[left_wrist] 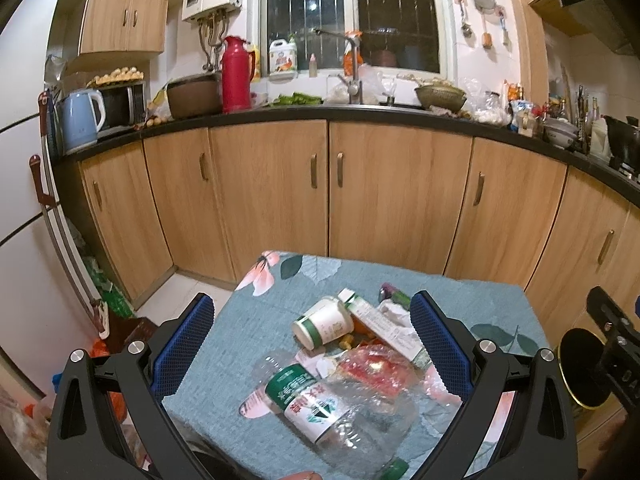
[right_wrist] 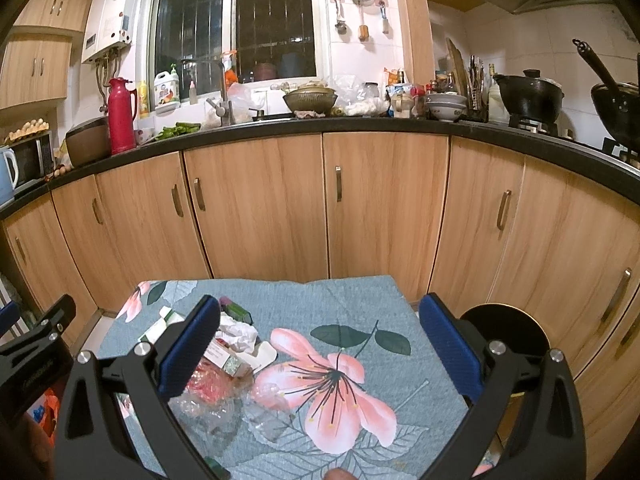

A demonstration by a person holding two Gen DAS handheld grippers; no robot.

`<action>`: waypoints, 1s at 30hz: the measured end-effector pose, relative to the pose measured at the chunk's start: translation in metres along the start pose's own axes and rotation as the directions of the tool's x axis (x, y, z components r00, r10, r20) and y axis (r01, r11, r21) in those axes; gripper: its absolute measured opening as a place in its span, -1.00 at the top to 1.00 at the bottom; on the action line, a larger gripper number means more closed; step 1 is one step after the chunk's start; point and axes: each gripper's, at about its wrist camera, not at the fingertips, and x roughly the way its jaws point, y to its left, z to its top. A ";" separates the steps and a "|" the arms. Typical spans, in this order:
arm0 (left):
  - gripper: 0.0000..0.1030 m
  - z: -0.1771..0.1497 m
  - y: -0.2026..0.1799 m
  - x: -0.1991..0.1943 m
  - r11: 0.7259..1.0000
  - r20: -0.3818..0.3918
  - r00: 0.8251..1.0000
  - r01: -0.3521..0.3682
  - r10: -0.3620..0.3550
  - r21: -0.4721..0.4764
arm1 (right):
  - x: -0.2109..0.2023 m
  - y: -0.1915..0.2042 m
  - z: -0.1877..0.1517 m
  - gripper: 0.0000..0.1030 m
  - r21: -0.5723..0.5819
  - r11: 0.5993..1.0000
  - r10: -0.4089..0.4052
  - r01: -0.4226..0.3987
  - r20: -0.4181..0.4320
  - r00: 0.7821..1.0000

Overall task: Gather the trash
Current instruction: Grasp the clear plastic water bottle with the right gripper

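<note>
Nearest thing: clear plastic bottle (left_wrist: 320, 404) with a green and white label, lying on its side on the table between the left jaws.
Left gripper (left_wrist: 312, 348): jaws spread wide and holding nothing, hovering over the pile of trash.
Right gripper (right_wrist: 320, 356): jaws also wide apart and empty, above the bare flowered part of the cloth; the trash sits at its left finger.
Trash pile: beyond the bottle, a white jar (left_wrist: 322, 326) with a green band on its side, touching a long white carton (left_wrist: 384, 330); crumpled clear wrap with red print (left_wrist: 376, 372) beside the bottle; crumpled white paper (right_wrist: 238, 334) and a small dark green and purple item (left_wrist: 394, 295) farther back.
Table (right_wrist: 360, 296): small, covered in a blue-grey cloth with pink flowers, standing in front of the wooden kitchen cupboards (right_wrist: 256, 208).
Bin: a round black shape (right_wrist: 500, 328) just off the table's right edge may be one; I cannot tell.
Doing it well: probably lower the left jaws squarely across the bottle's labelled middle and close gently, since thin plastic will likely crumple and slip; lift clear so the wrap is not dragged along.
</note>
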 end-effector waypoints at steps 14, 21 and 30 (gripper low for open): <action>-0.84 -0.037 0.077 0.065 0.991 -0.223 0.968 -0.130 0.118 -0.039 | 0.051 0.049 -0.038 -0.94 -0.150 0.965 0.177 -0.218 -0.248 0.953; -0.84 -0.045 0.114 0.081 0.978 -0.267 0.950 -0.192 0.165 -0.081 | 0.085 0.113 -0.090 -0.94 -0.197 0.759 0.432 -0.620 -0.560 0.707; -0.84 -0.045 0.148 0.087 0.955 -0.290 0.934 -0.256 0.206 -0.146 | 0.073 0.146 -0.108 -0.93 -0.106 0.599 0.547 -0.794 -0.669 0.503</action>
